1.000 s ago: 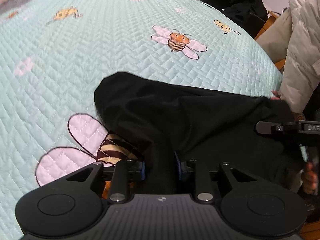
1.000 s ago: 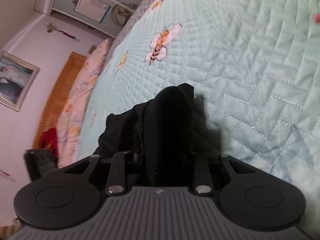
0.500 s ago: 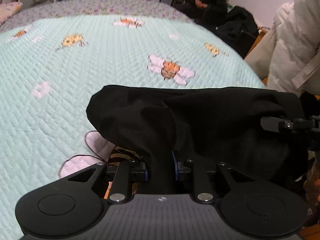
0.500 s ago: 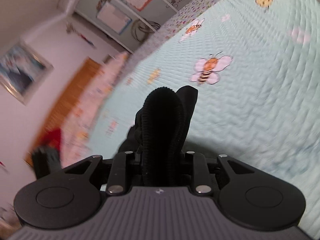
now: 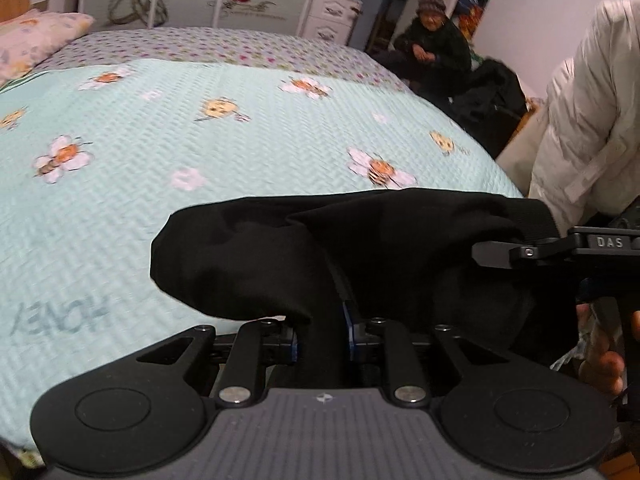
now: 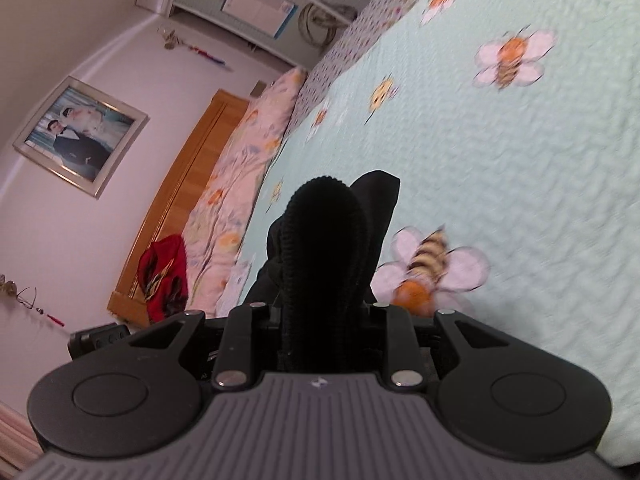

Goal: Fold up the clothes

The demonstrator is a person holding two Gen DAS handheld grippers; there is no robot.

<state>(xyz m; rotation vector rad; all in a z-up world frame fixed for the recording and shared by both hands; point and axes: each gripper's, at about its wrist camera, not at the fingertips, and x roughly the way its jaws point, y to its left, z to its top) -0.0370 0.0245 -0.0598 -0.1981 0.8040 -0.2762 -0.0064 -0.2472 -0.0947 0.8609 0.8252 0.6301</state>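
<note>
Black garment hangs above the bed, grasped by left gripper and right gripper jaws, probably to spread it for folding.

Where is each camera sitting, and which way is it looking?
Left wrist: rides the left gripper, looking across the bee quilt toward the wardrobe; a hand and the right gripper show.
Right wrist: rides the right gripper, facing the pillows and headboard; none of the person's body shows.
Shared: the black garment both grip, and the quilt.
</note>
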